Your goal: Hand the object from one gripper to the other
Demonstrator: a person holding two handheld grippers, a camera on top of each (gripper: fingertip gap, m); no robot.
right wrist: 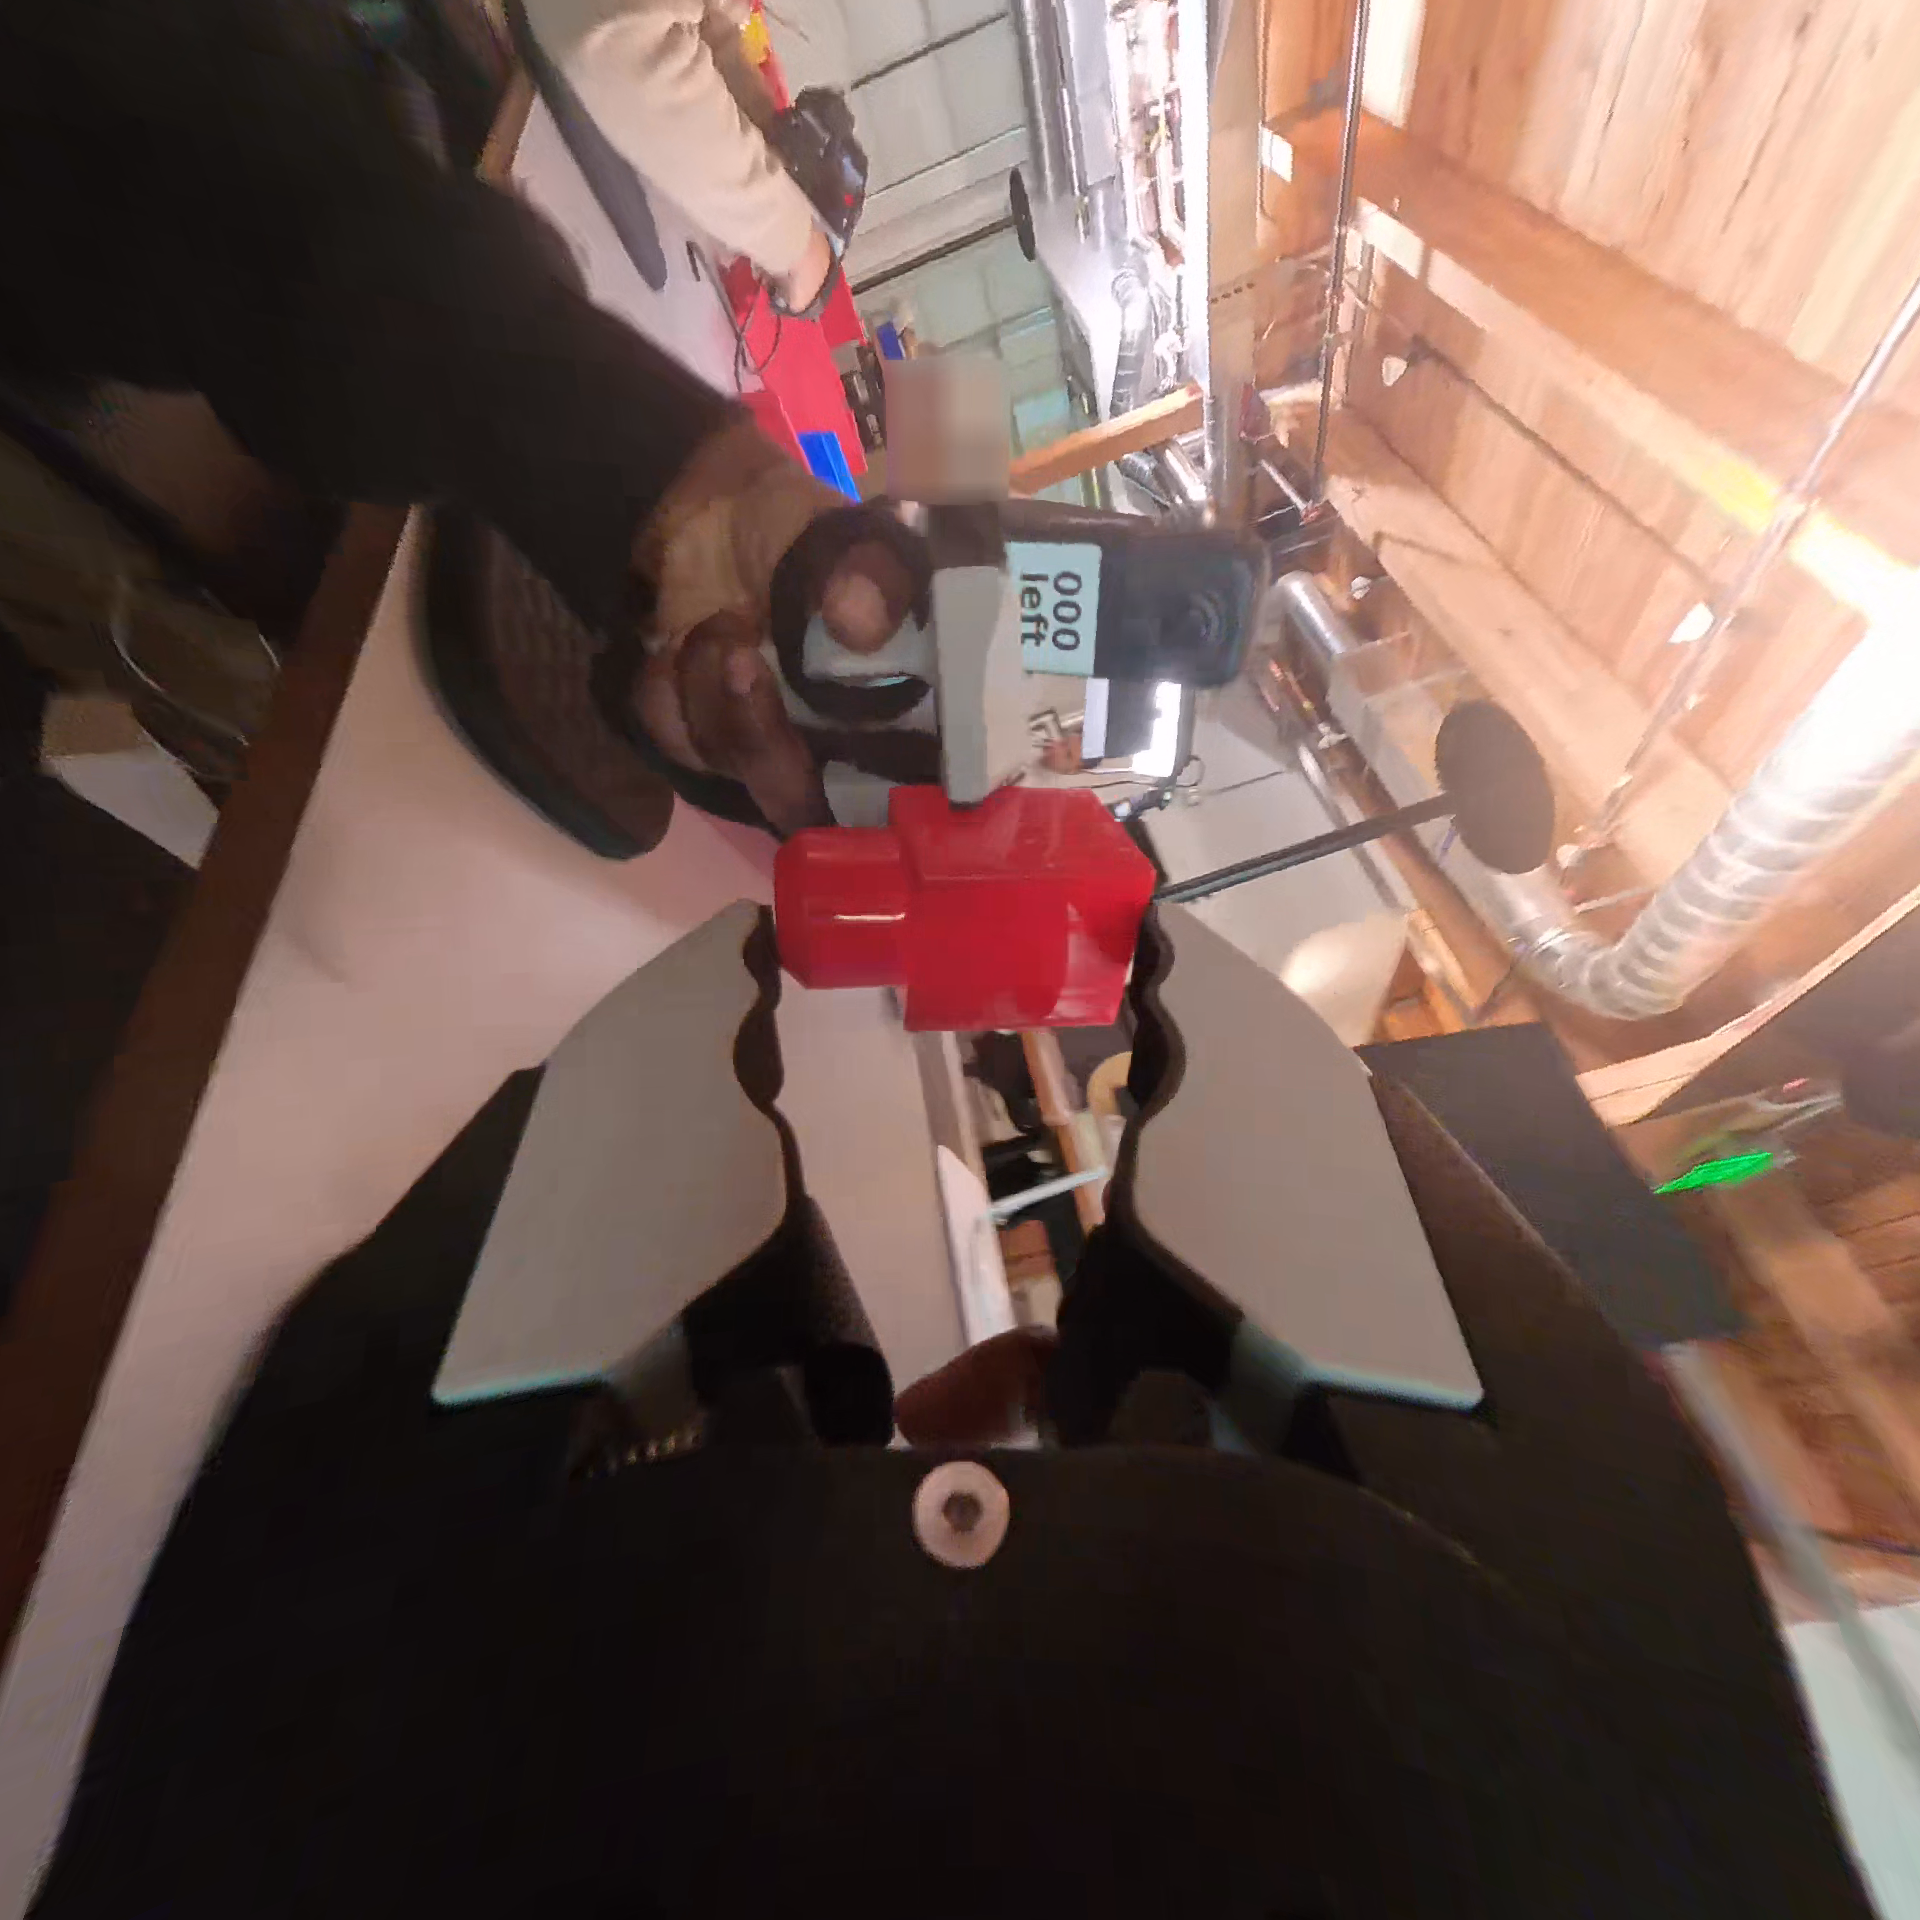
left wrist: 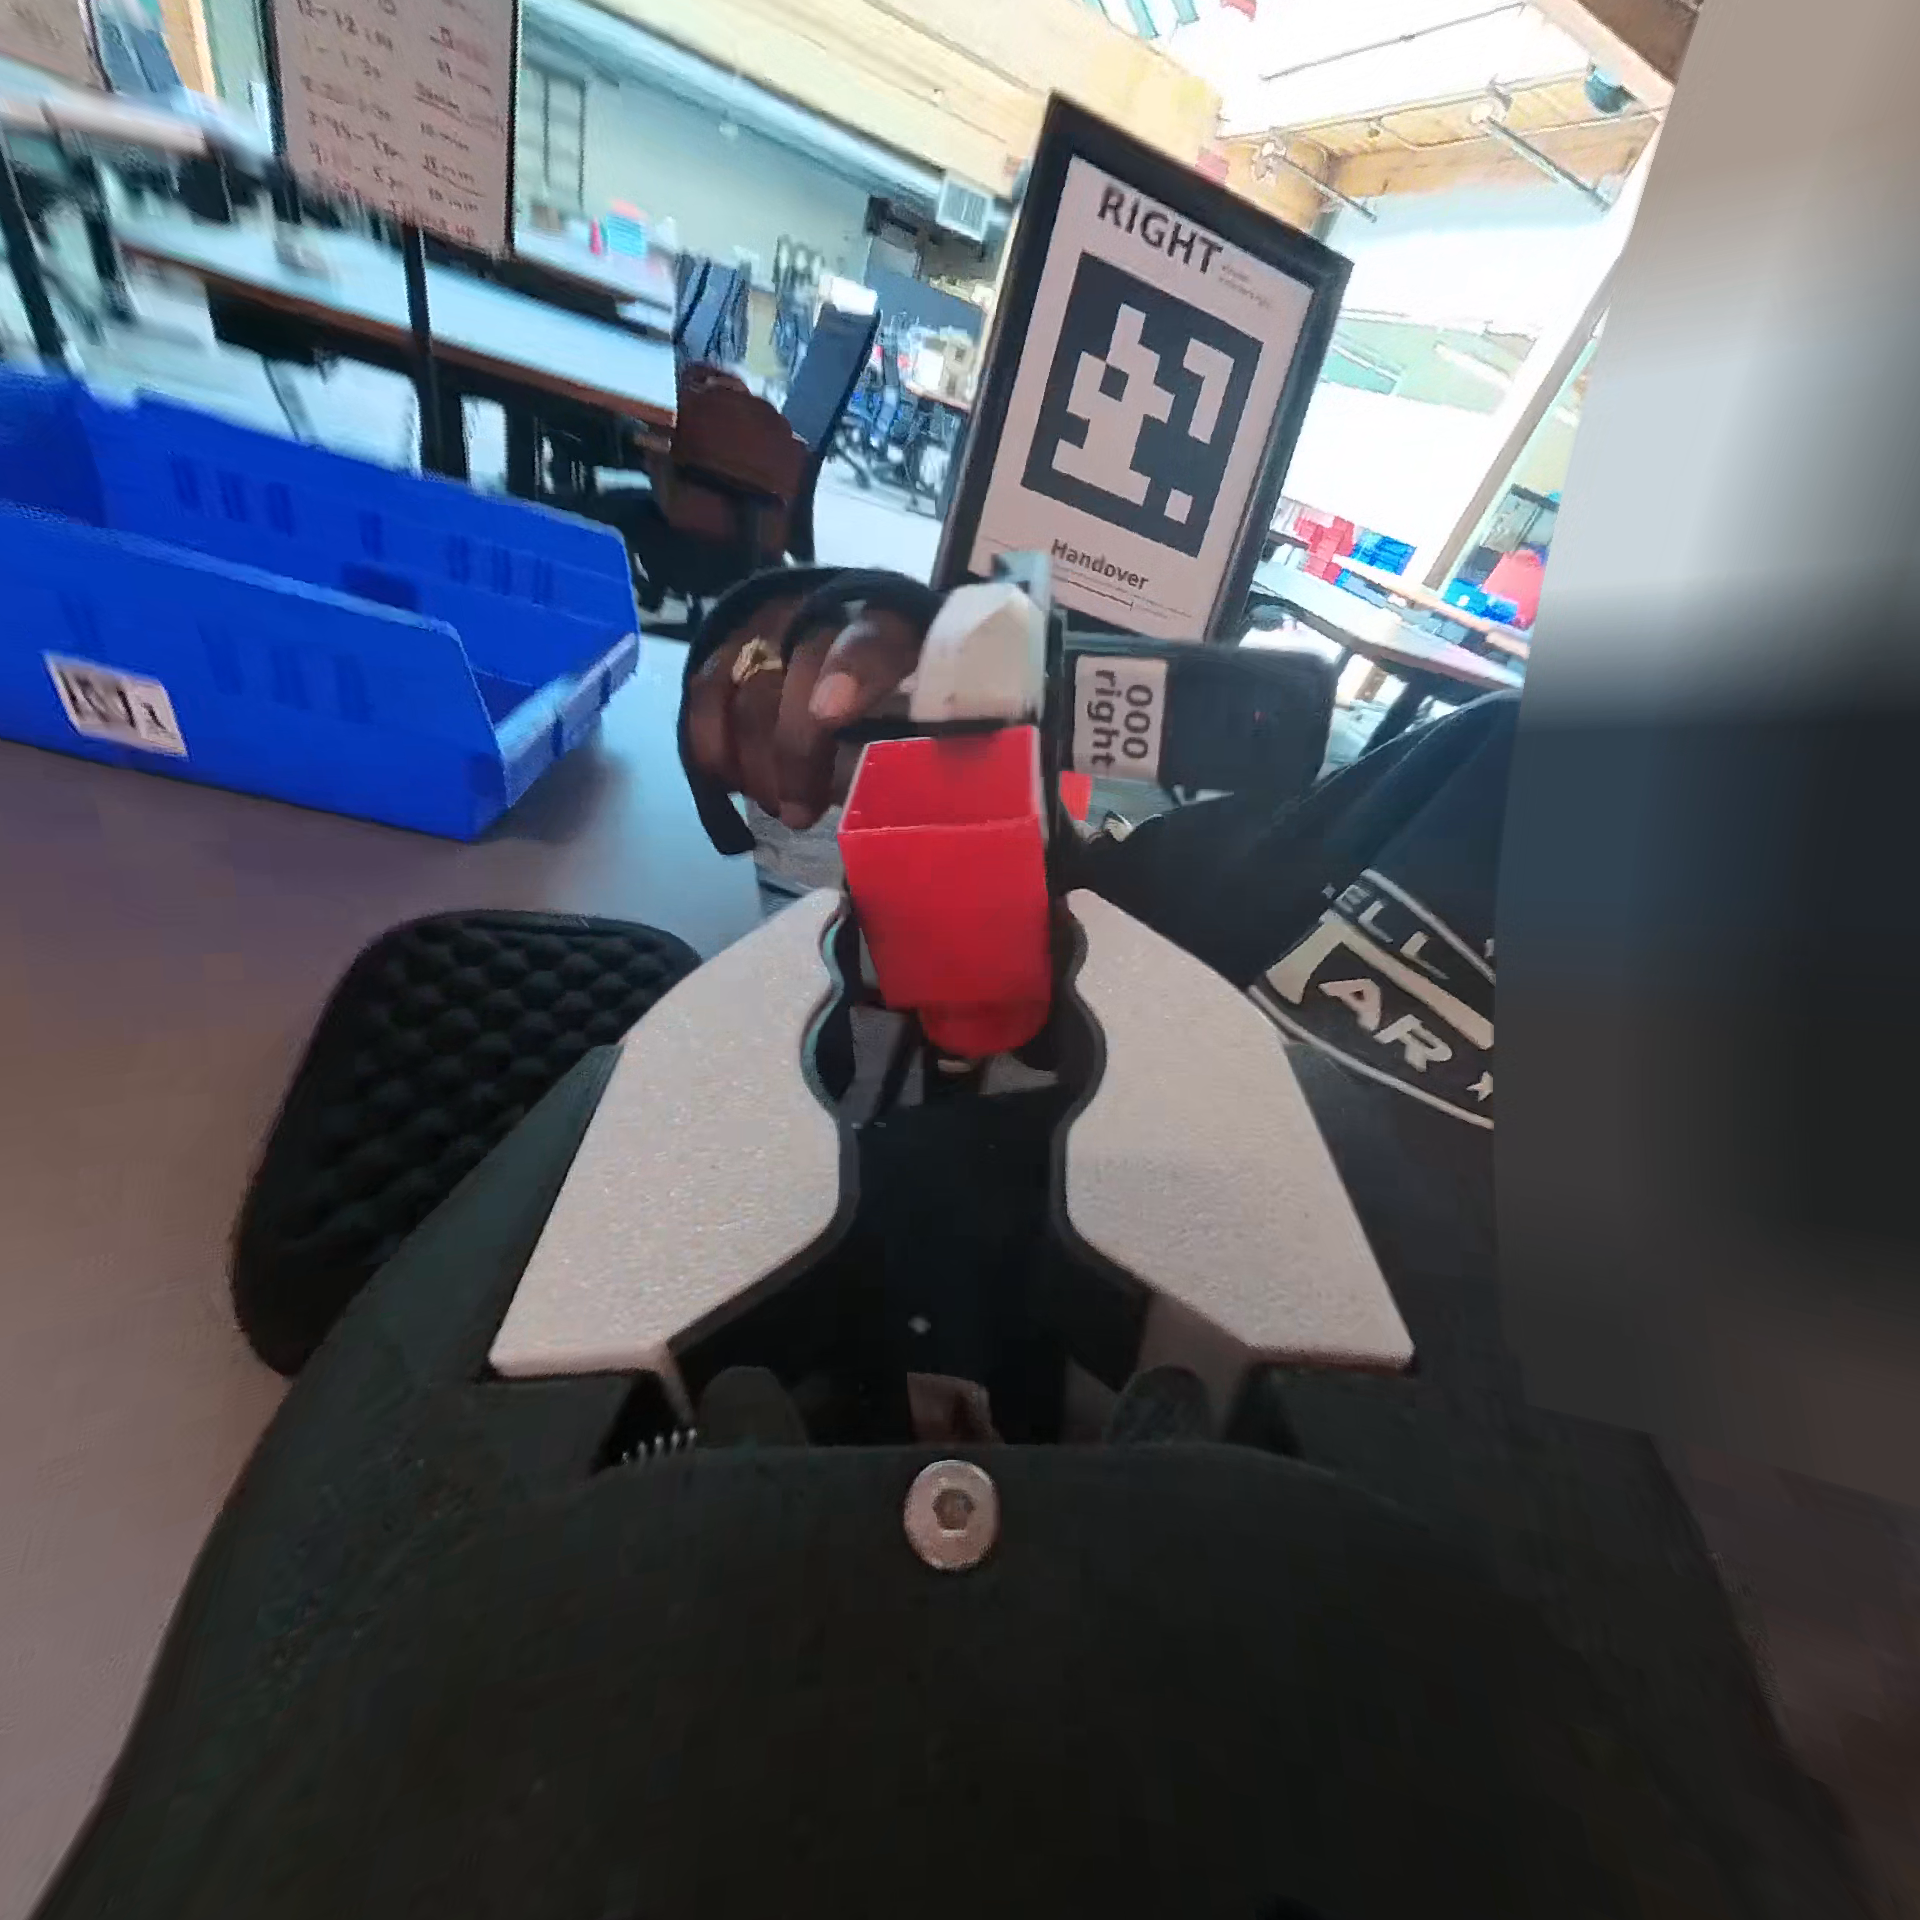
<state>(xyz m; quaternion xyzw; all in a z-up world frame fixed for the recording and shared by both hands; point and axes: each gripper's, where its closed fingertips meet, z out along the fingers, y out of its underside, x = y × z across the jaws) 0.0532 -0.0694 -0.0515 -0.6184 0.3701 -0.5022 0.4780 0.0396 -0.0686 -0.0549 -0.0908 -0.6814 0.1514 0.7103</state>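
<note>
Gripping the red object (left wrist: 951,914) between its two pale fingers, the left claw (left wrist: 951,966) holds it lifted above the grey bench (left wrist: 156,987), the square open end pointing away and the round stub nearest the claw's base. In the right wrist view the right claw (right wrist: 951,940) stands spread wide, its fingertips flanking the red object at either end; whether they touch it is unclear. A hand (left wrist: 774,717) behind the red object holds the right claw, with a framed marker card (left wrist: 1132,416) standing up behind it. Left of the red object, a blue bin (left wrist: 291,665) sits on the bench, and a black mesh pad (left wrist: 436,1091) lies nearer.
</note>
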